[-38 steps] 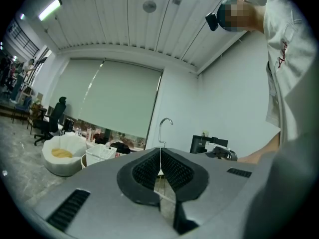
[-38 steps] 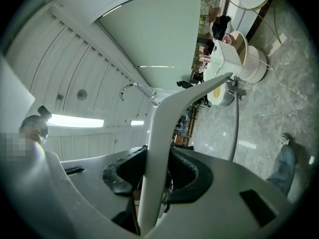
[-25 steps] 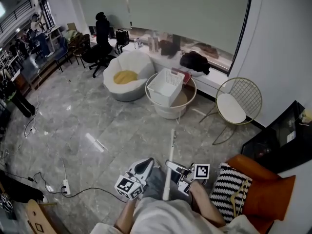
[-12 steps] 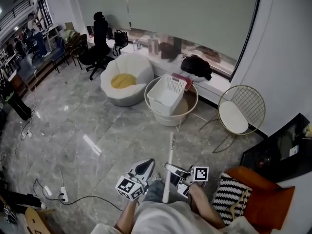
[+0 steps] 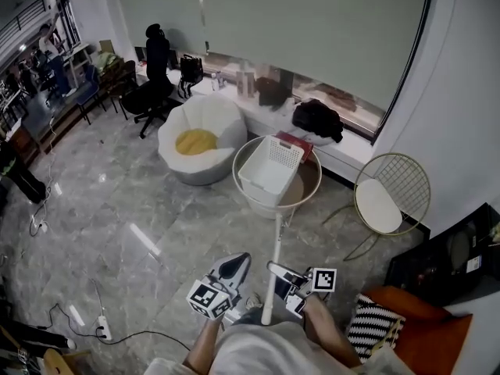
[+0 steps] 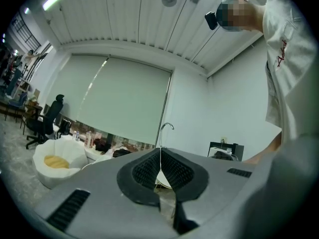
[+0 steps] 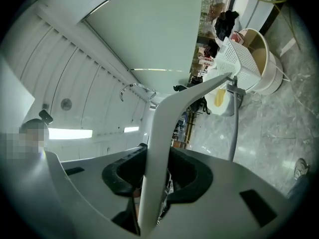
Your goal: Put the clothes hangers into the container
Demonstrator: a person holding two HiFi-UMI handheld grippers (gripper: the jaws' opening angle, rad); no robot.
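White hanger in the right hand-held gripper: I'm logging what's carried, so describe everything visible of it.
The white hanger looks like smooth plastic: a broad flat arm bending at the shoulder, with a grey metal hook at its top. The right hand-held gripper is shut on one arm; nothing else touches it. In the head view it shows edge-on as a white bar, held in the air, pointing toward the white basket, not yet in it.

Left gripper (image 6: 160, 169) jaws together, wire hanger hook (image 6: 166, 125) above, window blind (image 6: 124, 103) behind
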